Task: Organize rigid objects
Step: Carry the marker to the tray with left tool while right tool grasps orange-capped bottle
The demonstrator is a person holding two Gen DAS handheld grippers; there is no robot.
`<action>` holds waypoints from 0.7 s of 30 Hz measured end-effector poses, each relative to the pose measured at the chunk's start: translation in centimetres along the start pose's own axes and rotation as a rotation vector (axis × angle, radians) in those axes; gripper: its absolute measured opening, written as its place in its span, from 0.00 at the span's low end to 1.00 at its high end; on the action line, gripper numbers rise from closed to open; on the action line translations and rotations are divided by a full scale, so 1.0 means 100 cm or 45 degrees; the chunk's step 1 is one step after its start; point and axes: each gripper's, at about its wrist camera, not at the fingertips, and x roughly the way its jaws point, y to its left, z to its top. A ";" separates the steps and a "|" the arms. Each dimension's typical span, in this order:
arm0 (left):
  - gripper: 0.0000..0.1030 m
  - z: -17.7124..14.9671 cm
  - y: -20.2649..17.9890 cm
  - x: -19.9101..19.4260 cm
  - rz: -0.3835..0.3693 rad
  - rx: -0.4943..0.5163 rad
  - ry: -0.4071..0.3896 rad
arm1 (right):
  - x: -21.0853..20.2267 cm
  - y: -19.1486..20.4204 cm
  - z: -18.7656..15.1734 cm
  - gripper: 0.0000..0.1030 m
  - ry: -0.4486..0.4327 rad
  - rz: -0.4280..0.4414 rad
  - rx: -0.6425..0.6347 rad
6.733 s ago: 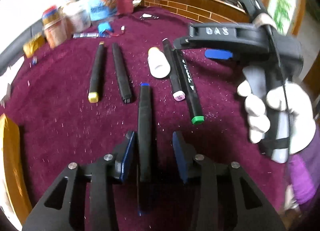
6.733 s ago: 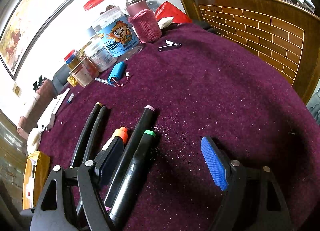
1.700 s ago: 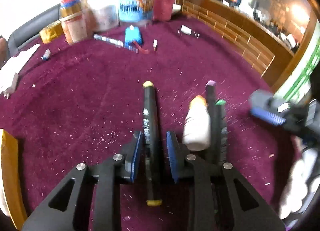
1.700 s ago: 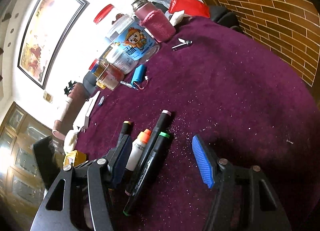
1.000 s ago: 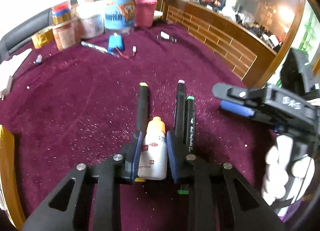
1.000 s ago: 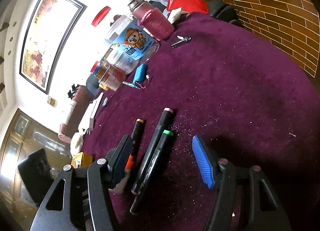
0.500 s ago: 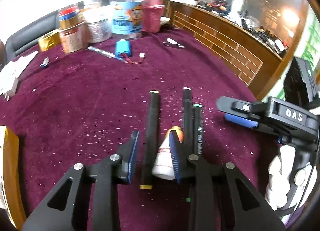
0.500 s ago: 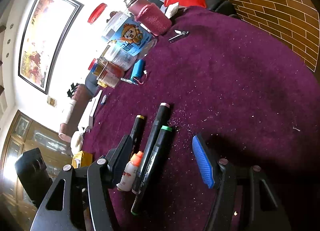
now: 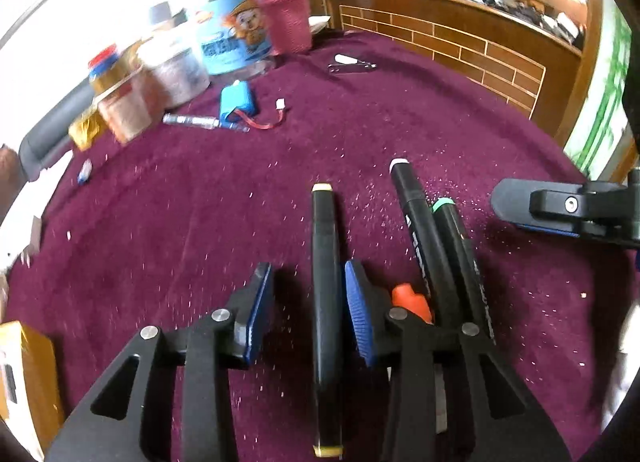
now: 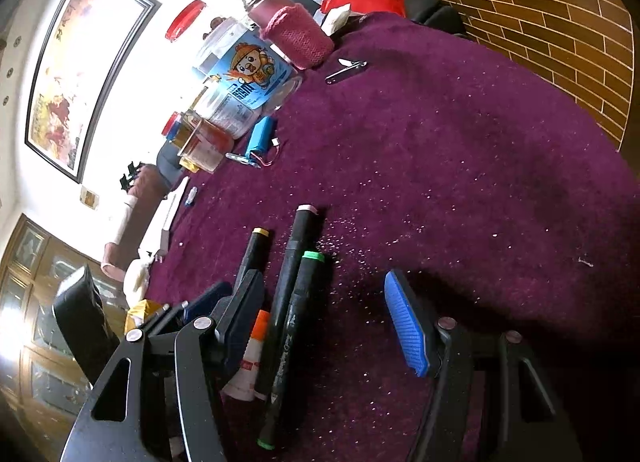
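My left gripper (image 9: pixel 308 294) points down at the purple cloth with its blue pads astride a black marker with yellow ends (image 9: pixel 326 302). The marker lies flat close to the right pad, with a gap at the left pad. An orange-capped white bottle (image 9: pixel 412 300) lies just right of that finger, half hidden. Beside it lie a pink-capped marker (image 9: pixel 416 230) and a green-capped marker (image 9: pixel 456 246). My right gripper (image 10: pixel 324 318) hovers open over the green-capped marker (image 10: pixel 298 314), gripping nothing; the bottle (image 10: pixel 252 358) shows by its left finger.
At the far edge stand several jars (image 9: pixel 176 66), a blue-labelled tub (image 9: pixel 232 42) and a pink bottle (image 9: pixel 286 18). A blue battery pack (image 9: pixel 238 102) and a nail clipper (image 9: pixel 352 64) lie on the cloth. A yellow box (image 9: pixel 24 374) sits left; a brick-patterned rail (image 9: pixel 460 42) bounds the right.
My left gripper let go of the white bottle beside the pink-capped marker, opened, and shifted left to straddle the yellow-ended marker. The right gripper has stayed put.
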 end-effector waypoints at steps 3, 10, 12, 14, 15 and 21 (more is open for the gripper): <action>0.12 0.003 -0.009 0.003 0.031 0.070 -0.025 | 0.002 -0.001 0.001 0.56 -0.003 -0.025 -0.019; 0.11 -0.009 0.013 -0.011 -0.216 -0.115 -0.006 | 0.003 0.004 0.000 0.56 -0.040 -0.094 -0.099; 0.11 -0.016 0.027 -0.024 -0.298 -0.210 -0.029 | 0.004 0.005 0.000 0.56 -0.048 -0.109 -0.113; 0.12 -0.023 0.038 -0.038 -0.355 -0.287 -0.056 | 0.004 0.007 0.000 0.56 -0.056 -0.127 -0.134; 0.12 -0.027 0.045 -0.046 -0.384 -0.323 -0.072 | 0.003 0.010 0.000 0.56 -0.070 -0.138 -0.153; 0.12 -0.045 0.076 -0.094 -0.479 -0.418 -0.188 | -0.019 0.054 -0.020 0.56 -0.159 -0.069 -0.327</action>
